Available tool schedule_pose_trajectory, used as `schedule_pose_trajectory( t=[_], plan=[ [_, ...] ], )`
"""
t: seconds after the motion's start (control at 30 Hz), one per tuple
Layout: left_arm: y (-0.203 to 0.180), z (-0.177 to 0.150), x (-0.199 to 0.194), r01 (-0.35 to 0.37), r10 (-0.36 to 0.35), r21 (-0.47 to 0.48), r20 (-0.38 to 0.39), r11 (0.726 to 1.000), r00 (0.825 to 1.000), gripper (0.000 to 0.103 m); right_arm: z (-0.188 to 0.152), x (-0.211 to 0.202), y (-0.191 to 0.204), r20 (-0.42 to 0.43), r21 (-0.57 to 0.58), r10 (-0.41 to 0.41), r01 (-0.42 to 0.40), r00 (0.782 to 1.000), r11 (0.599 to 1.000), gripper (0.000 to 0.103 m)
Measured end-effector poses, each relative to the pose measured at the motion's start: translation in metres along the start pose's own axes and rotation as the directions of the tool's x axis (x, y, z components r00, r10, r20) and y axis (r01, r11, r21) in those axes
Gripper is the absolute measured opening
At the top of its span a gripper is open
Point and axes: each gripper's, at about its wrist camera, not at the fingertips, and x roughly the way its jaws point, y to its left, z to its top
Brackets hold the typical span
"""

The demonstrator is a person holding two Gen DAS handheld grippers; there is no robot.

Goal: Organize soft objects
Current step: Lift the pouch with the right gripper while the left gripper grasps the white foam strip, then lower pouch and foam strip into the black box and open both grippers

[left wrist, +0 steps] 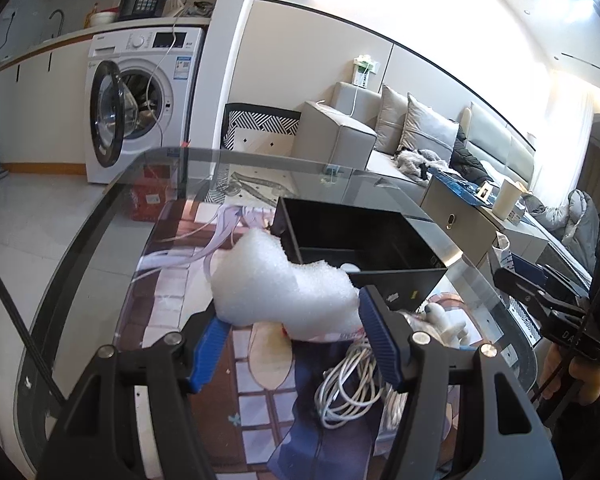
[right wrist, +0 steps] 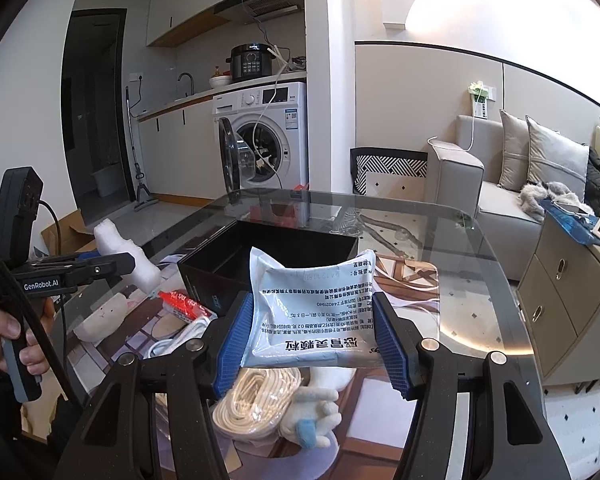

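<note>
Left wrist view: the left tongs (left wrist: 292,330) are gripping white foam (left wrist: 278,282) between their blue pads, holding it above the table (left wrist: 100,224); the black box (left wrist: 360,240) is lying just beyond, and a cable coil (left wrist: 350,390) below.

Right wrist view: the right tongs (right wrist: 310,330) are clamping a printed packet (right wrist: 314,312), seemingly a sachet, with the box (right wrist: 268,252) just ahead.

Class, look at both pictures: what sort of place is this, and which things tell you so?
Most likely a small home flat: a washing machine under a kitchen counter, a sofa with cushions, and a glass table.
</note>
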Motion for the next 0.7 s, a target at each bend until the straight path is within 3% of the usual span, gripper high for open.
schedule_pose_trajectory(
  t=[0.7],
  plan=[
    [-0.028, 0.045, 0.041, -0.023, 0.011, 0.095, 0.123, 0.995, 0.992, 0.063, 0.038, 0.047, -0.003, 0.022, 0.055, 0.051, -0.052, 0.998, 0.997, 0.060]
  ],
)
